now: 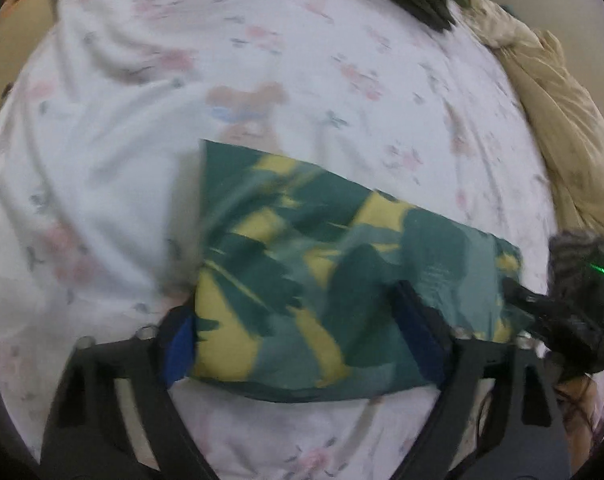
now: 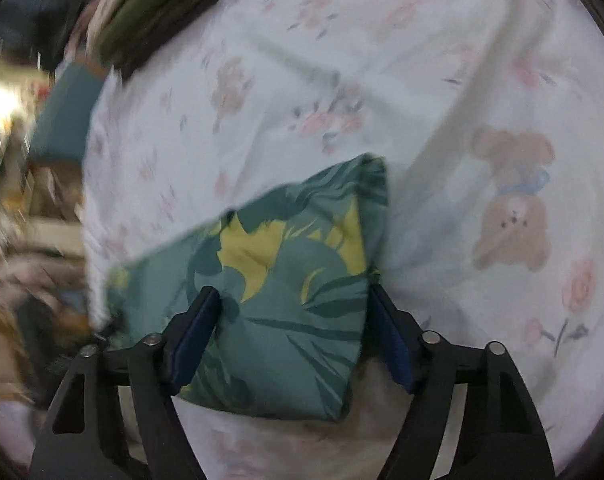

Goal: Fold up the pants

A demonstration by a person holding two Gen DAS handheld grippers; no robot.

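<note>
One pair of pants [image 1: 302,272], green with yellow leaf print, lies already folded into a compact packet on the bed sheet [image 1: 262,60], near the middle of the bed and toward its near edge. The left gripper [image 1: 298,344] has its two fingers spread wide, one at each side of the left part of the packet, and it grips nothing; the right gripper [image 2: 294,336] is also spread wide around the right end. I judge both are placed so to press or straighten the packet, or to lift it together, because the fold seems finished. In the far corner of the bed one stack of folded dark clothes [image 2: 162,8] lies, probably the place for finished items. One beige blanket [image 1: 558,120] is bunched along the right edge. One teddy bear print [image 2: 510,200] shows on the sheet
</note>
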